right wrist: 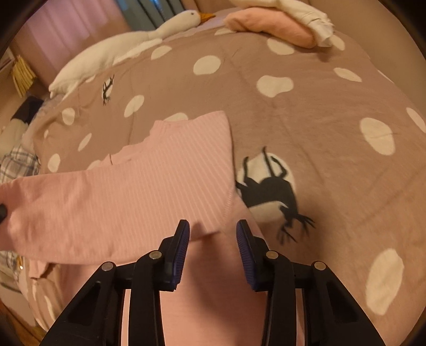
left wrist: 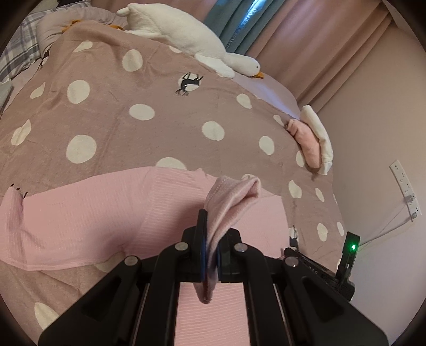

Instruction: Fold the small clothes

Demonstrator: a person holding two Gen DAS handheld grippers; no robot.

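We see open dotted mauve blanket (right wrist: 306,111) right of pink ribbed top (right wrist: 133,199) | far edge blocked: white plush goose (left wrist: 186,34), folded pink-and-cream clothes pile (right wrist: 279,24)

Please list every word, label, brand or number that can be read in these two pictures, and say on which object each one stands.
White lettering on the teal curtain, left wrist view: printed sideways and blurred, not legible.
Faint light characters on the black gripper body beside the green light: too small to read.
Spotted blanket, pink ribbed garment, plush goose: no text, only printed black animal figures on the blanket.
Right wrist view: no readable text.
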